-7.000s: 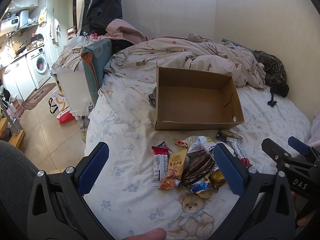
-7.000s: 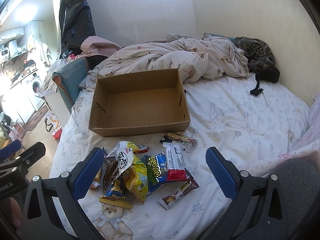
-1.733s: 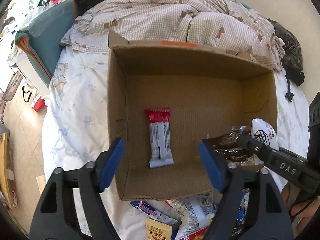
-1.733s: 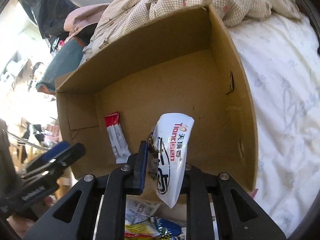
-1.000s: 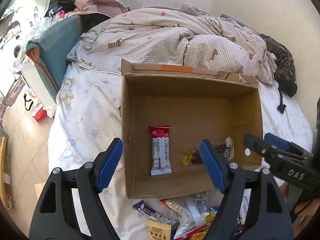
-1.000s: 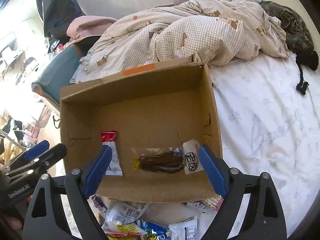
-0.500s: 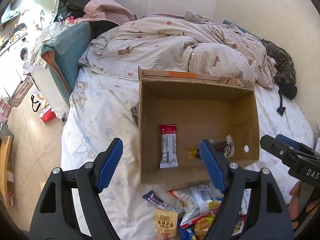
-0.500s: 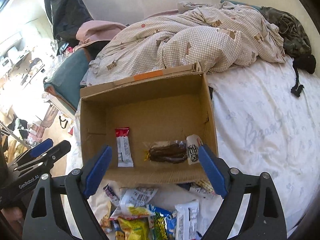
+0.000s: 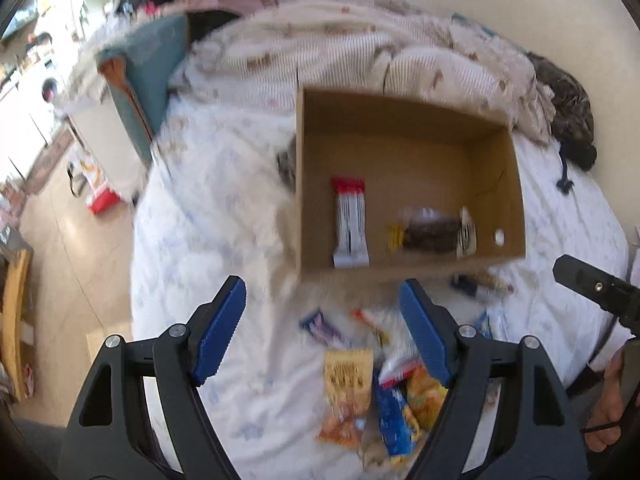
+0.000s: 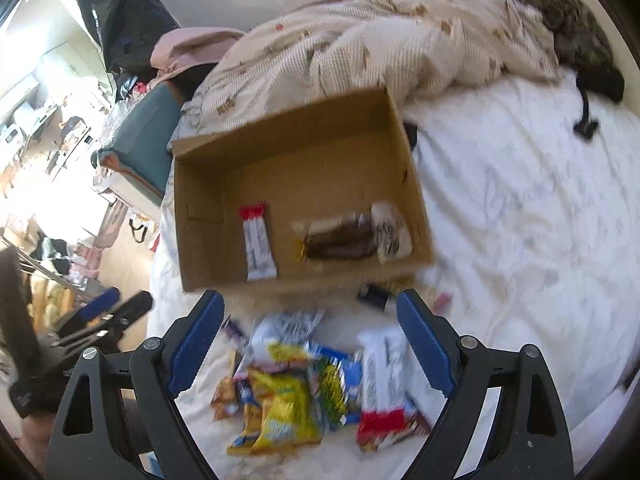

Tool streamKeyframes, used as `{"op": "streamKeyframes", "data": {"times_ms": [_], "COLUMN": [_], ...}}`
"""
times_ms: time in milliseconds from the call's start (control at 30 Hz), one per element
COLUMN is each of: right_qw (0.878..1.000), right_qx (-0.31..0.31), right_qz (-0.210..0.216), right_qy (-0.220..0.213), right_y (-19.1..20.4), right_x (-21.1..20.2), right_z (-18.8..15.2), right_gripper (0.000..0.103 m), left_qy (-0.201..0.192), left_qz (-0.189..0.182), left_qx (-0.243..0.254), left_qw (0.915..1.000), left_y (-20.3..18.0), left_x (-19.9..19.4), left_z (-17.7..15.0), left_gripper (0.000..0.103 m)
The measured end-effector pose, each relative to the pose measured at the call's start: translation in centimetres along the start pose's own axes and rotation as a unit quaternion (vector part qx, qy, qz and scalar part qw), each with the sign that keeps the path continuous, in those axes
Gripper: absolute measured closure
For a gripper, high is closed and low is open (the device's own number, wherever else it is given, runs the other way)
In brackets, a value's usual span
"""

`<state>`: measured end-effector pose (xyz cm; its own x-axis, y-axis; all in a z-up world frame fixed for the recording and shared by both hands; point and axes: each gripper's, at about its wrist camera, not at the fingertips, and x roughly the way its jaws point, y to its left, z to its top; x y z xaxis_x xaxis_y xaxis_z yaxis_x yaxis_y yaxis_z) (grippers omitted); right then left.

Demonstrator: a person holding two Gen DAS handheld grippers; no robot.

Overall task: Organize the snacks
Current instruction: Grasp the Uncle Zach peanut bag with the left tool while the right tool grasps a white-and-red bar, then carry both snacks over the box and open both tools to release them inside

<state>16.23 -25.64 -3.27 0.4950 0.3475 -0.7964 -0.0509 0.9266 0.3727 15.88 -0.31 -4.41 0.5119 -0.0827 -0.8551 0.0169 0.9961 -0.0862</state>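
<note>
As both tools hang wide open and empty, the loose heap of colourful snack packets (image 10: 316,384) lies on the bed between them.
Left tool (image 9: 322,330) and right tool (image 10: 310,340) sit just short of the open brown cardboard box (image 10: 208,240), which holds a red-and-white wrapped bar (image 10: 258,242).

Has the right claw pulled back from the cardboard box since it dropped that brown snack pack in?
Yes. The right claw, open and empty, has backed out of the cardboard box toward the loose snack pile; the brown snack pack lies inside.

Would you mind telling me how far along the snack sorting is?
Done: the red-and-white bar and dark brown packet lie inside the cardboard box. In hand: nothing; left gripper and right gripper are both open. Left: the pile of snacks on the bed.
</note>
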Motion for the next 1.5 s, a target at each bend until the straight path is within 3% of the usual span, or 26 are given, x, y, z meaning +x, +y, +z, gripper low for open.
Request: {"op": "streamKeyframes", "data": {"times_ms": [200,333,533,633,767,833,1033,1100,1133,1200,1267,1500], "right_qw": [0.999,0.997,0.993,0.989,0.981,0.979,0.980,0.979,0.978,0.979,0.980,0.987], "right_qx": [0.038,0.055,0.104,0.121,0.135,0.134,0.085,0.066,0.061,0.056,0.050,0.065], "right_qz": [0.007,0.004,-0.022,-0.049,-0.045,-0.046,-0.074,-0.084,-0.087,-0.085,-0.086,-0.064], "right_qy": [0.038,0.047,0.042,0.070,0.129,0.146,0.166,0.173,0.177,0.179,0.170,0.134], "right_y": [-1.0,-1.7,-4.9,-6.5,-7.5,-7.6,-6.4,-6.0,-6.0,-5.9,-5.9,-6.4], "right_x": [0.6,0.6,0.2,1.4,4.6,5.8,7.5,7.9,8.2,8.2,7.9,5.9], "right_z": [-2.6,-3.4,-3.3,-3.4,-4.1,-4.1,-4.4,-4.6,-4.9,-5.1,-4.9,-4.7], "right_gripper": [0.013,0.013,0.013,0.013,0.015,0.025,0.034,0.042,0.053,0.068,0.070,0.070], "left_qy": [0.097,0.179,0.246,0.253,0.264,0.267,0.264,0.260,0.258,0.256,0.248,0.204], "left_qz": [-0.009,-0.013,-0.011,-0.013,-0.021,-0.019,-0.012,-0.005,-0.006,-0.010,-0.006,0.026], "left_qx": [0.008,-0.010,-0.009,0.003,0.004,-0.003,-0.002,0.004,0.004,-0.007,-0.009,-0.013], "left_qw": [0.9952,0.9837,0.9690,0.9673,0.9643,0.9636,0.9644,0.9656,0.9661,0.9666,0.9686,0.9785], "left_y": [-0.8,-0.3,-0.1,-0.9,-1.3,-1.3,-1.5,-1.5,-1.5,-1.0,-0.7,0.0], "left_x": [3.2,6.7,10.0,10.5,11.5,12.1,12.7,12.9,13.1,13.0,12.6,9.9], "left_z": [-3.5,-6.0,-8.5,-9.2,-9.7,-9.8,-10.1,-10.2,-10.0,-9.8,-9.6,-8.6], "left_gripper": [0.027,0.027,0.027,0.028,0.042,0.042,0.044,0.062,0.067,0.071,0.076,0.078]}}
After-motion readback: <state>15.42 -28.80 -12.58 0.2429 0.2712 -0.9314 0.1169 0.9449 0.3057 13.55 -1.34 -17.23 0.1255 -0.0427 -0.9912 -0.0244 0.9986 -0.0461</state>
